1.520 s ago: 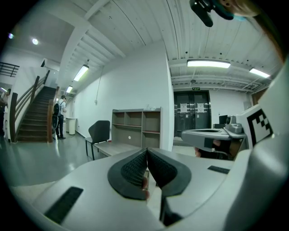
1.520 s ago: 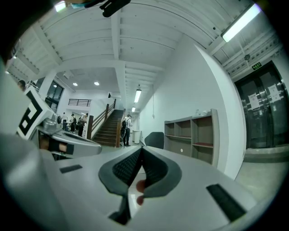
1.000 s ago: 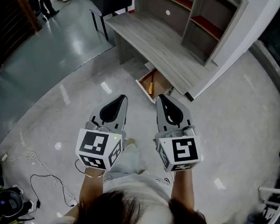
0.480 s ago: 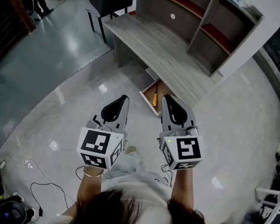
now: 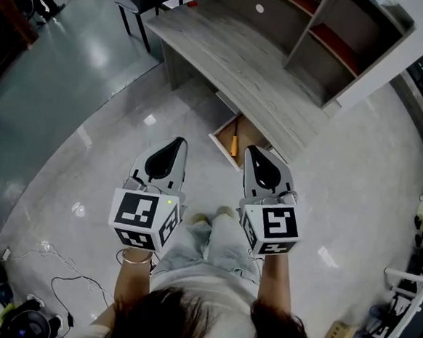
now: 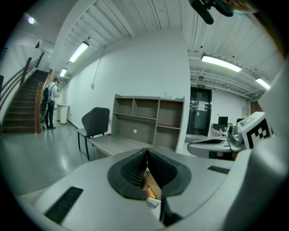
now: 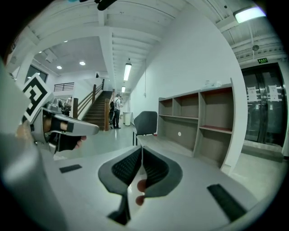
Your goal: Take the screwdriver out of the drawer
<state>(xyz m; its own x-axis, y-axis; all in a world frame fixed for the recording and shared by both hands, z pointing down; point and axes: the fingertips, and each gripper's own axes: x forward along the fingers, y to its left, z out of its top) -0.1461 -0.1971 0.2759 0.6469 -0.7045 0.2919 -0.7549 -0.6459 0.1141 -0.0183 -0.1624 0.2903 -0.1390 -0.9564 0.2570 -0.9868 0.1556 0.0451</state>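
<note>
We have stepped nearer the worktop (image 5: pixel 234 64); the open drawer (image 5: pixel 221 135) now sits between our left gripper (image 5: pixel 177 141) and right gripper (image 5: pixel 249 150), both with jaws closed and empty. The screwdriver (image 5: pixel 234 144) lies inside, not yet within reach.

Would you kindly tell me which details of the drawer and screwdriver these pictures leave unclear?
1. Orange-handled screwdriver: too small in the head view to make out its tip. In the left gripper view, only an orange sliver shows below the shut left gripper.
2. Open wooden drawer: in the head view, its rear is hidden under the grey desk top.
3. Right gripper view: the shut right gripper's own body covers the drawer.
</note>
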